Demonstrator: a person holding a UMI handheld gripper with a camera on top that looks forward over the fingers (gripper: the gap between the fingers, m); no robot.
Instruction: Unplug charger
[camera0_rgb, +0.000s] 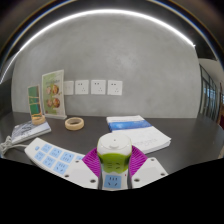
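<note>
Gripper view shows the gripper (113, 172) clenched on the white-green charger (113, 160), pads squeezing both flanks, so it can pull straight out of the power strip (60, 160) (on the bench (170, 135)).

No text, brand or number can be read anywhere. The poster (52, 91) leaning against the wall at the upper left of the frame carries pictures and lines of print, all too small to make out. The green-topped object (112, 165) at bottom centre bears a small label (blue marks only, not legible). The white book (136, 124) at right of centre shows a blue cover without legible lettering.
</note>
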